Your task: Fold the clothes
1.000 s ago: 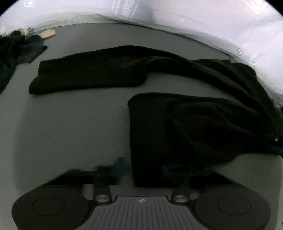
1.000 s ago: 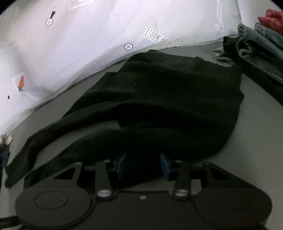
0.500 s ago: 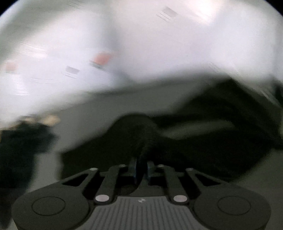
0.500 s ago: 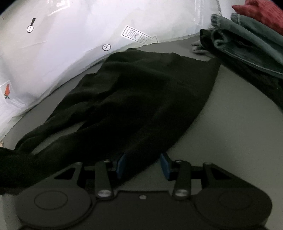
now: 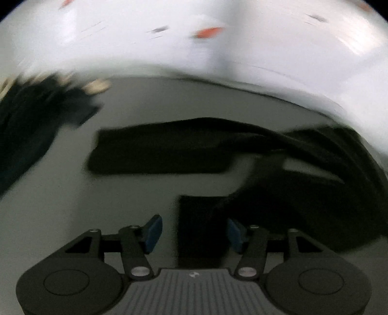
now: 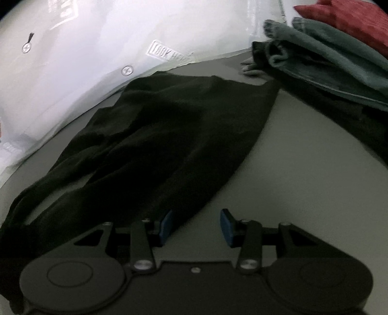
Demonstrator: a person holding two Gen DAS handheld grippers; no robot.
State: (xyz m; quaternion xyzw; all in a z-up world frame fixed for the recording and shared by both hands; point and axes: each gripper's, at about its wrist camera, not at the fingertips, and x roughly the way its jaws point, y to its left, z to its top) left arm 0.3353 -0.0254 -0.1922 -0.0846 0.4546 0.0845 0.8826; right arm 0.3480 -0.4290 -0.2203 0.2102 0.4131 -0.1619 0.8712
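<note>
A black long-sleeved garment [image 6: 169, 135] lies spread on the grey table [image 6: 303, 169]. In the left wrist view, which is blurred, one sleeve [image 5: 165, 150] stretches left and a second part [image 5: 291, 206] lies nearer, its cuff end between my fingers. My left gripper [image 5: 192, 232] is open just over that cuff end. My right gripper [image 6: 196, 226] is open at the garment's near hem edge; its left pad [image 6: 166, 226] touches the cloth and the right pad is over bare table.
A stack of folded clothes, grey-green [image 6: 327, 60] with a red one [image 6: 351, 21] on top, lies at the right. A dark clothes pile [image 5: 31, 121] lies at the far left. White plastic sheeting [image 6: 121, 36] backs the table.
My left gripper was shut on the sleeve half a second ago and is now open, with the sleeve lying on the table. My right gripper has shifted right along the hem.
</note>
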